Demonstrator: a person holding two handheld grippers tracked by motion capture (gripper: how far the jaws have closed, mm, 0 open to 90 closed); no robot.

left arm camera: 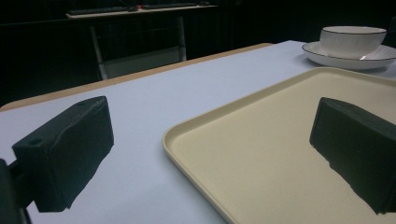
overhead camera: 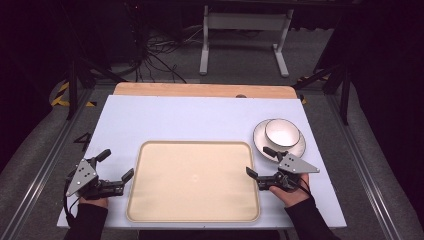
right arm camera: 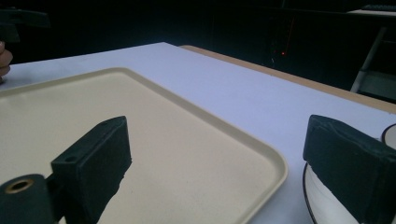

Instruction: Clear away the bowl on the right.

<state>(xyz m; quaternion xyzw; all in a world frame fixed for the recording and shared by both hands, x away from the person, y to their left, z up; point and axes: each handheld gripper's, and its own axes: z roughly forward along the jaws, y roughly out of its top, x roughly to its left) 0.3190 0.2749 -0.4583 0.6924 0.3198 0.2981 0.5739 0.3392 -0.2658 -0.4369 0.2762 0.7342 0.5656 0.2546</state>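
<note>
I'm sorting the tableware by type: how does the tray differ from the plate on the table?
The tray is beige and rectangular with rounded corners; the plate is white, round and dark-rimmed. The tray is much the larger. The tray lies bare, while the plate carries a white bowl. The tray sits at the near middle of the table, the plate beside its far right corner. Both lie flat on the white tabletop.

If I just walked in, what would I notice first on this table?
Probably the big, empty cream-coloured plastic tray lying in the middle of the pale sheet-covered table. Next, the white bowl with a dark rim, sitting on a white saucer plate at the tray's far right corner. A black left gripper and right gripper wait open at the tray's two sides.
</note>
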